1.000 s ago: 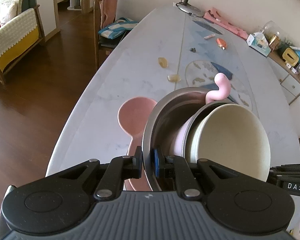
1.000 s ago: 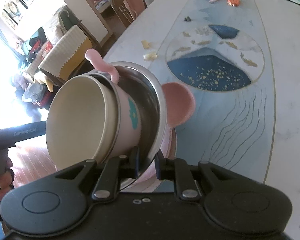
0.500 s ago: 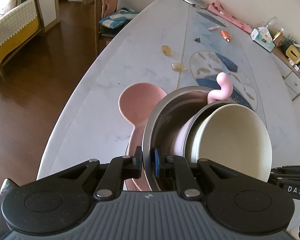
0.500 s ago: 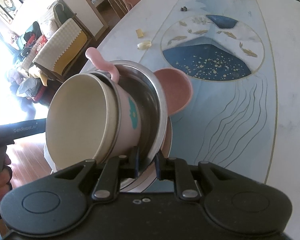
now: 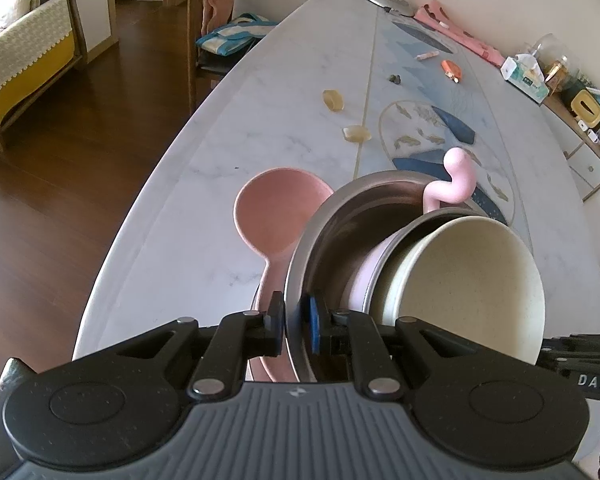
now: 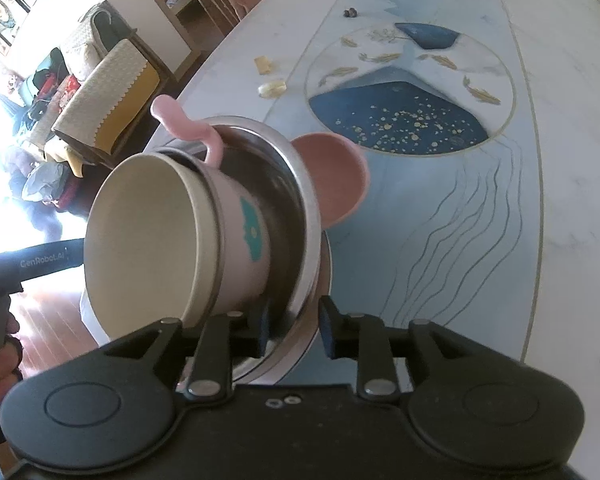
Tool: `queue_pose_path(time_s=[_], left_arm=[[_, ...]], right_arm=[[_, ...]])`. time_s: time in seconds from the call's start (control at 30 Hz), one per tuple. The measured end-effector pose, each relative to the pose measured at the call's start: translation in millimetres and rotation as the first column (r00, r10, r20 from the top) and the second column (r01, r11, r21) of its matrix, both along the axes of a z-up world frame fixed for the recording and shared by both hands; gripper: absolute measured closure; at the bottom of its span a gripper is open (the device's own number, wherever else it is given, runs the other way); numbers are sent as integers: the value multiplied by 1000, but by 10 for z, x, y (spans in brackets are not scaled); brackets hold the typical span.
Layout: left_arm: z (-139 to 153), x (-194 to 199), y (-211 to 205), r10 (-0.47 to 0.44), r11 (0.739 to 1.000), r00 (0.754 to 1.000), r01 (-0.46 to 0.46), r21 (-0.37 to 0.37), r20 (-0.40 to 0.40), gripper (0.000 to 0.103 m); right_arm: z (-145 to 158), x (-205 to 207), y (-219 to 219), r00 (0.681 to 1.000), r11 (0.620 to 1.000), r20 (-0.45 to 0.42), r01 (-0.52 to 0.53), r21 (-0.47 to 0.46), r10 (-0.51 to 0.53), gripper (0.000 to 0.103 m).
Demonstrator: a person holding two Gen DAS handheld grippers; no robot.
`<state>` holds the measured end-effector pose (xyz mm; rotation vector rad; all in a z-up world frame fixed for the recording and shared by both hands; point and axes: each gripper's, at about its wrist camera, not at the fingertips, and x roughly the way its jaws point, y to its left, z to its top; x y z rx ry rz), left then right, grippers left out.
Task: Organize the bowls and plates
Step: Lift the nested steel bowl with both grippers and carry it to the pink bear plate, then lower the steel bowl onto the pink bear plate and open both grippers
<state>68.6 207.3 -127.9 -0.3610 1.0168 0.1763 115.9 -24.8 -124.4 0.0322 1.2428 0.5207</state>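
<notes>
Near the worktop's left edge: we hold the nested stack tilted.
Left tool (image 5: 294, 326): clamped on our steel bowl (image 5: 336, 232) rim.
Right tool (image 6: 294, 330): jaws opening, rim between them.
Inside: pink cup (image 6: 240, 216), cream bowl (image 5: 464, 280).
Underneath: pink plate (image 5: 276, 208).

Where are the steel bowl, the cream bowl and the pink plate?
steel bowl (image 5: 340, 216), left wrist view, on its inner wall.
cream bowl (image 6: 140, 232), right wrist view, on its inside.
pink plate (image 5: 272, 212), left wrist view, on its round lobe.
</notes>
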Motion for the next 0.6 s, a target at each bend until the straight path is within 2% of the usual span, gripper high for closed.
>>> queue_pose_path(time_s=[0.17, 0.5, 0.57, 0.6], left_arm=[[43, -21, 15, 17, 1000, 1000, -17, 9, 8, 91], [169, -145, 22, 22, 999, 999, -23, 23, 50, 90], [223, -191, 8, 18, 999, 998, -20, 35, 68, 83], [254, -222, 3, 17, 999, 997, -20, 39, 79, 75]], right_arm=[[67, -33, -49, 1000, 1000, 16, 12, 14, -12, 65], [170, -135, -128, 998, 999, 48, 30, 12, -30, 63], [223, -165, -160, 997, 999, 64, 30, 18, -31, 62], [253, -185, -176, 997, 999, 74, 30, 19, -31, 61]])
